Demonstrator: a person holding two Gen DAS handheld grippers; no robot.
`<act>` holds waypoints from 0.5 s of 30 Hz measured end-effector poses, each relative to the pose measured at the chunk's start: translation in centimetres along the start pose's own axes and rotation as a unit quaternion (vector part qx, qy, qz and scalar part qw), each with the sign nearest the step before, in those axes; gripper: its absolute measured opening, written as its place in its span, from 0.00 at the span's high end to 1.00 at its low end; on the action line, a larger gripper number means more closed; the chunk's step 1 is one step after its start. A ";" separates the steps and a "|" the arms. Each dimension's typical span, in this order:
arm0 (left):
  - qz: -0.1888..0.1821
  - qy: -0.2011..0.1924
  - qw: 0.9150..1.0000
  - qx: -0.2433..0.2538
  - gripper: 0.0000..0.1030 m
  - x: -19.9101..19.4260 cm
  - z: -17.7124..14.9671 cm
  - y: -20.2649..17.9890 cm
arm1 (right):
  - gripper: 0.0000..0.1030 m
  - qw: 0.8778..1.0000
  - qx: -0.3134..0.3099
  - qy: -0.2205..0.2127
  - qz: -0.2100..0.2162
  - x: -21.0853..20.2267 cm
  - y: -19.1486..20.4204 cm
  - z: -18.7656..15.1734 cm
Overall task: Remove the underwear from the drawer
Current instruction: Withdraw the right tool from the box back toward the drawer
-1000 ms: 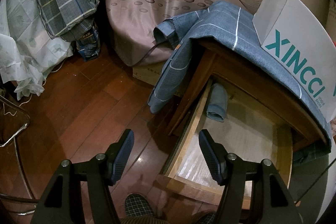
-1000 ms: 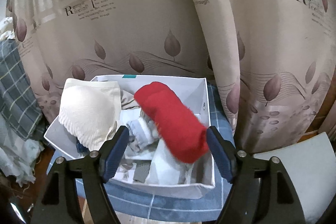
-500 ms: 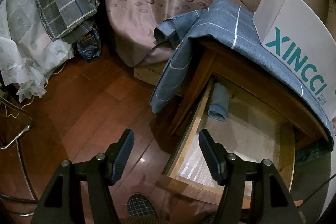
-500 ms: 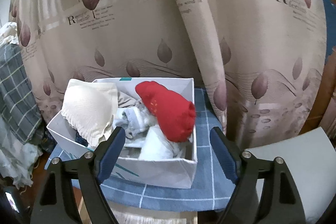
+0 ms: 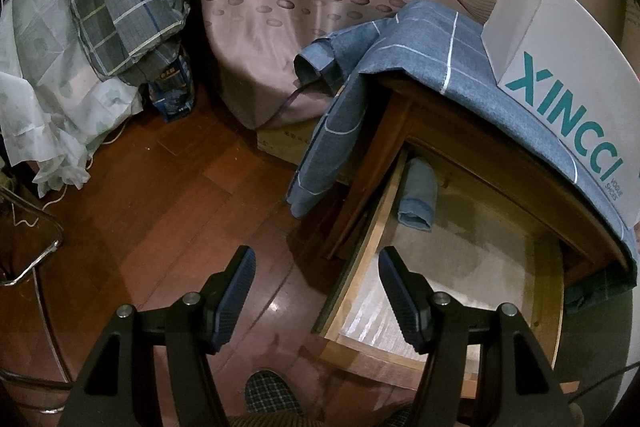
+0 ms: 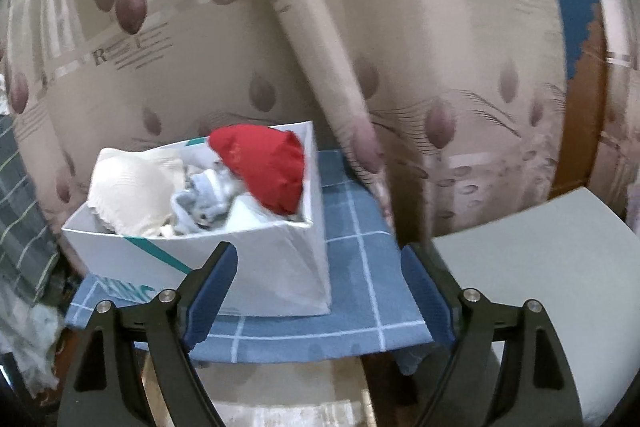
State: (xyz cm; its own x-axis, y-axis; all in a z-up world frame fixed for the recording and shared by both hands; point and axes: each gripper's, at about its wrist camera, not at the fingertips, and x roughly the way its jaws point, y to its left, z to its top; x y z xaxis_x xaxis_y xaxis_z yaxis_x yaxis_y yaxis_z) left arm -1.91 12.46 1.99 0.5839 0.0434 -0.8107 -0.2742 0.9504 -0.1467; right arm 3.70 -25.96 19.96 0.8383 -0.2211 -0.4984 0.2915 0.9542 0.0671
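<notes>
Hanging over the wooden floor [image 5: 132,211] just left of the open drawer [image 5: 372,239], the left claw [image 5: 316,291] is waiting with its jaws apart and empty, leaving the drawer mouth free. Inside, a rolled blue underwear piece [image 5: 416,197] is lying against the left wall near the back, the only thing in view there. The shoe box [image 6: 276,263] is sitting on the blue checked cloth [image 6: 360,267] covering the tabletop, collecting removed pieces, the red roll [image 6: 264,167] topmost. The right claw [image 6: 316,291] is facing it, jaws just widened, gripping nothing.

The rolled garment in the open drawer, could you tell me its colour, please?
Light blue; the garment shows best in the left wrist view.
</notes>
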 end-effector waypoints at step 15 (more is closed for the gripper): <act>0.009 -0.020 0.999 0.039 0.36 -1.1 -0.1 -1.1 | 0.16 0.998 -0.034 0.041 -0.016 1.0 -1.7 -5.6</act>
State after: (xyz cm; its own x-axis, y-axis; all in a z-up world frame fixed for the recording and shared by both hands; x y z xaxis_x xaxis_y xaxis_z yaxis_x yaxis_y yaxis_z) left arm -2.34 11.35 2.98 0.6103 0.0724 -0.7888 -0.2264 0.9702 -0.0861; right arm 1.47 -26.73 14.52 0.7876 -0.2372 -0.5687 0.2838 0.9588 -0.0068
